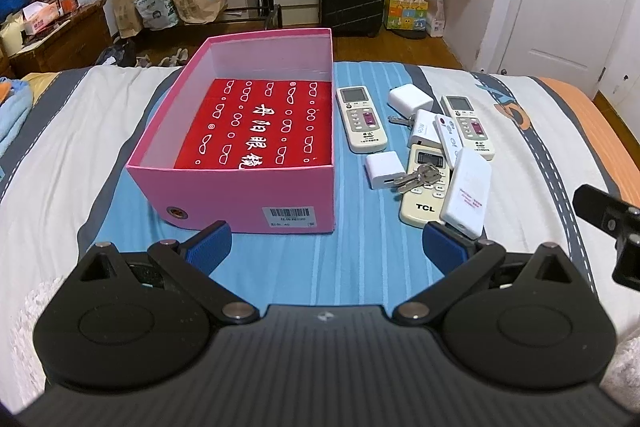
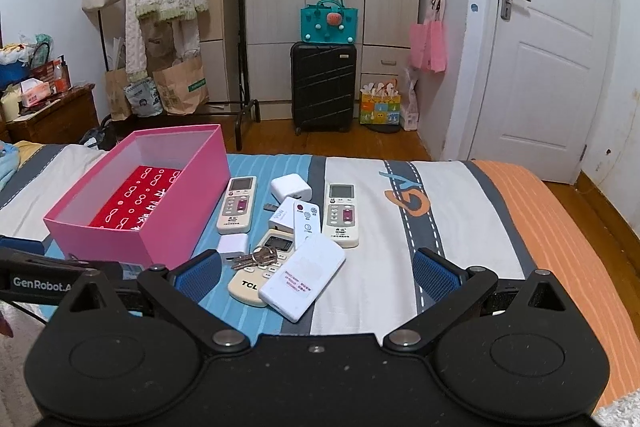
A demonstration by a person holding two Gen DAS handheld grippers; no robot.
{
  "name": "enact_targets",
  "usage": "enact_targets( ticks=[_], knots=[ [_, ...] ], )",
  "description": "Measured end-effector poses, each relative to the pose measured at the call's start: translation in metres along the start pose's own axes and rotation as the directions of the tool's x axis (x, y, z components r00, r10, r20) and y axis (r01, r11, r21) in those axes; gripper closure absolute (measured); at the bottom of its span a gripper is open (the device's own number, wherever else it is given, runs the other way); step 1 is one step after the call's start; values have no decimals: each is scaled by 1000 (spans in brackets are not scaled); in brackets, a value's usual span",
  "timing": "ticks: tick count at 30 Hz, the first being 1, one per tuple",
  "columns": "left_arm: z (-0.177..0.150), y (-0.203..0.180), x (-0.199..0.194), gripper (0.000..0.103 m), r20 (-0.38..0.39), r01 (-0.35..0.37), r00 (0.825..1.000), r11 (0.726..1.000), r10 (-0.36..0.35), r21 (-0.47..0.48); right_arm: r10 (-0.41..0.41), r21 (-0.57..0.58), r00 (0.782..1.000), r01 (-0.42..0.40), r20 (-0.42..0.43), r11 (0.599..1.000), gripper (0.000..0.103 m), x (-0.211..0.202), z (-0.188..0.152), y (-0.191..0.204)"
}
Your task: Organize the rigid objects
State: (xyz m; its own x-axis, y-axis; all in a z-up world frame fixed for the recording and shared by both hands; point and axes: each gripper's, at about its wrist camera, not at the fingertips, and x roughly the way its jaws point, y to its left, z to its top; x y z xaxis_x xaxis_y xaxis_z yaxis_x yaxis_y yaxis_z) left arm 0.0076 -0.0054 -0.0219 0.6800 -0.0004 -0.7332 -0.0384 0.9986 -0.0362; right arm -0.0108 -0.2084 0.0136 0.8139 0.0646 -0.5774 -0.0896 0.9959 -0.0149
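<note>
A pink open box [image 1: 160,155] [image 2: 180,223] with a red cloth [image 1: 260,123] inside sits on the bed. To its right lie several remotes, white chargers and keys: a TCL remote [image 1: 420,195] [image 2: 250,281], a flat white device [image 1: 468,193] [image 2: 304,277], keys [image 1: 418,177] [image 2: 256,258], two grey-screen remotes [image 1: 362,119] [image 1: 470,127], and a white charger [image 1: 386,169]. My left gripper [image 1: 326,247] is open and empty, in front of the box. My right gripper [image 2: 316,275] is open and empty, just before the pile.
The bed [image 2: 460,211] has a striped blue, white and orange cover. Its far edge drops to a wooden floor with a black suitcase [image 2: 323,87], a clothes rack, paper bags and a white door [image 2: 548,59]. The right gripper's edge [image 1: 608,215] shows in the left view.
</note>
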Motion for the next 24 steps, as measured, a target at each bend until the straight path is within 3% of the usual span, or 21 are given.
enact_targets(
  ticks=[24],
  knots=[
    [0, 5, 2, 0, -5, -10, 1000, 1000, 10, -21, 51, 16, 999, -51, 2, 999, 0, 1, -1, 4]
  ],
)
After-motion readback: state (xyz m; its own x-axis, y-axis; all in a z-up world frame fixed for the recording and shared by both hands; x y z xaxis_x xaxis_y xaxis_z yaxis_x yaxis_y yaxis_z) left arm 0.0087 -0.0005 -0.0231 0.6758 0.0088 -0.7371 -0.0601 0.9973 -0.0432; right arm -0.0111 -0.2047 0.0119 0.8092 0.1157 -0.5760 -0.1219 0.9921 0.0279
